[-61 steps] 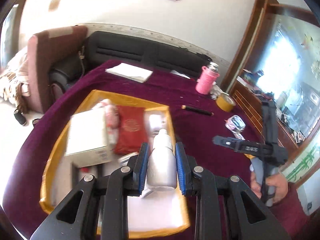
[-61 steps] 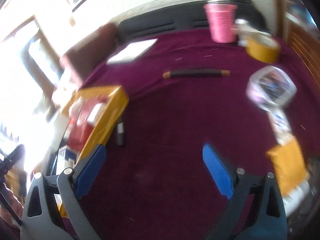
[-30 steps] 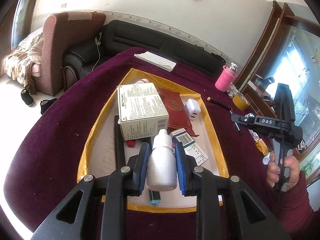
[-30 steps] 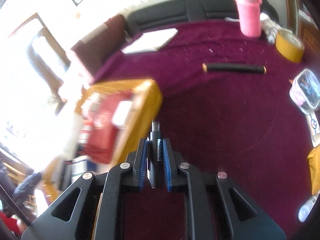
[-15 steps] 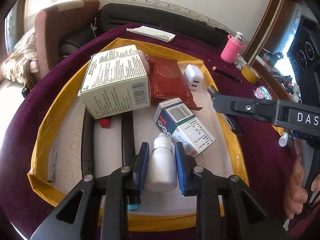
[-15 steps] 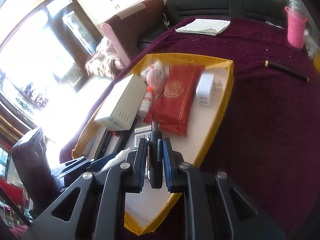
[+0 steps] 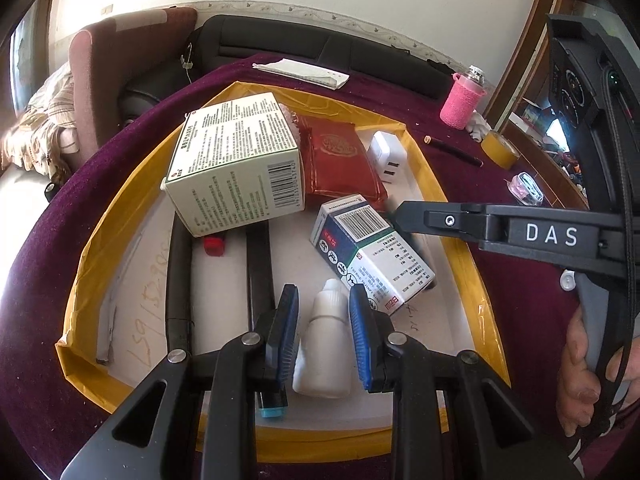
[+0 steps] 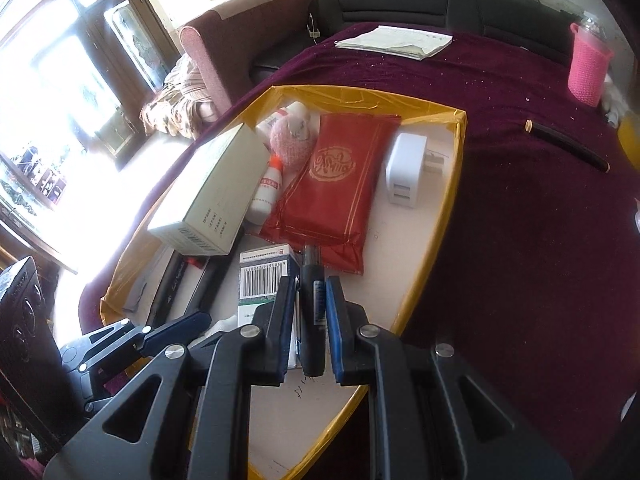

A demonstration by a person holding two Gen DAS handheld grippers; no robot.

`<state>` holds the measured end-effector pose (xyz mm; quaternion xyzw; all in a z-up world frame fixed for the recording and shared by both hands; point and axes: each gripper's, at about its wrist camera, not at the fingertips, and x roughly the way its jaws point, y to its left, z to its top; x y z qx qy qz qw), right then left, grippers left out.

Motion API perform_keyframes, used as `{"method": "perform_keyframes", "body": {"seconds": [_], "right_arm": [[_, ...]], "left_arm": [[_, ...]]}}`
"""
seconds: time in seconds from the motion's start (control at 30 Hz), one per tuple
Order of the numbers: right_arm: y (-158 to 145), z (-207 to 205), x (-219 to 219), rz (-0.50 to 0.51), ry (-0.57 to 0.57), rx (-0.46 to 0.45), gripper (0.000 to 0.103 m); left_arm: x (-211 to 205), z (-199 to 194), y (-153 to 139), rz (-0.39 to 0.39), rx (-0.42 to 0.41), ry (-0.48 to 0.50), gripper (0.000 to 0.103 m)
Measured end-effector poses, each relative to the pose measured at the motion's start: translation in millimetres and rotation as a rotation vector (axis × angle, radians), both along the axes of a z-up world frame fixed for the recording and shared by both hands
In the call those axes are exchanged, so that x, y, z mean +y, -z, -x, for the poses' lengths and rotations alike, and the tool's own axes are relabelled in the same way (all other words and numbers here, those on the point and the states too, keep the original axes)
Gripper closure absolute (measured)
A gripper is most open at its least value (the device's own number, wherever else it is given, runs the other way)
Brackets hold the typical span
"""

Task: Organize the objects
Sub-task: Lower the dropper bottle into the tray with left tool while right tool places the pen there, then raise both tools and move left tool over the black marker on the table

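Claws work over the yellow-rimmed tray [image 7: 460, 216] on the maroon-covered desk [image 7: 516, 304]. Left claw [image 7: 324, 322] stands parted, its pads clear of the white dropper bottle [image 7: 325, 344] lying between them near the tray's near edge. Right claw [image 8: 311, 308] clamps a dark pen [image 8: 310, 304] above the blue-and-white box [image 8: 262, 276].

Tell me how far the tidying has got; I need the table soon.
Done: boxes, red pouch and charger lie in the yellow tray. In hand: left hand-held gripper open around the white bottle; right hand-held gripper holds a black pen. Left: another pen, tape roll.
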<state>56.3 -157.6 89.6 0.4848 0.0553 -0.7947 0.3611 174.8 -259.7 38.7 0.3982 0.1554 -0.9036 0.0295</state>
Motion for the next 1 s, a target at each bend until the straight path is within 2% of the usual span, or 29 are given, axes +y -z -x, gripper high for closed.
{"method": "perform_keyframes", "body": {"seconds": [0.03, 0.1, 0.13, 0.17, 0.2, 0.3, 0.37, 0.5, 0.57, 0.7, 0.73, 0.87, 1.0], "right_arm": [[0.9, -0.1, -0.5, -0.002, 0.006, -0.001, 0.087], [1.7, 0.3, 1.8, -0.008, 0.026, -0.004, 0.077], [0.5, 0.0, 4.4, -0.006, 0.035, -0.003, 0.071], [-2.1, -0.5, 7.8, 0.003, 0.044, 0.003, 0.071], [-6.9, -2.4, 13.9, 0.019, 0.054, 0.017, 0.071], [-25.8, -11.4, 35.1, 0.046, 0.091, 0.091, 0.069], [-39.8, -16.4, 55.6, 0.044, 0.121, 0.145, 0.058], [-77.6, -17.7, 108.1, -0.001, 0.166, 0.236, 0.058], [-102.0, -17.2, 138.4, -0.009, 0.187, 0.264, 0.058], [-171.8, -16.2, 211.4, 0.006, 0.222, 0.269, 0.058], [-188.3, -17.9, 226.2, -0.006, 0.243, 0.284, 0.054], [-270.9, -31.1, 290.5, -0.131, 0.391, 0.435, 0.045], [-356.0, -53.4, 346.4, -0.288, 0.527, 0.611, 0.043]], "left_arm": [[-0.9, 0.5, -0.7, -0.007, 0.003, 0.001, 0.079], [-4.1, -2.4, -4.4, -0.036, 0.019, 0.002, 0.074], [-5.7, -4.4, -6.9, -0.046, 0.029, -0.001, 0.066], [-7.2, -7.5, -10.4, -0.055, 0.046, -0.006, 0.057], [-8.4, -11.6, -15.1, -0.060, 0.066, -0.012, 0.055], [-7.7, -21.6, -31.1, -0.061, 0.100, -0.024, 0.053], [-4.4, -27.9, -46.7, -0.057, 0.121, -0.016, 0.053], [12.7, -43.5, -99.3, -0.022, 0.223, 0.026, 0.049], [22.7, -46.9, -127.5, -0.016, 0.280, 0.049, 0.035], [46.0, -47.5, -197.8, 0.028, 0.397, 0.119, 0.034], [49.6, -48.5, -214.4, 0.027, 0.425, 0.127, 0.034], [67.3, -46.4, -282.6, 0.002, 0.513, 0.186, 0.022], [95.3, -49.0, -350.3, 0.089, 0.559, 0.235, 0.021]]}}
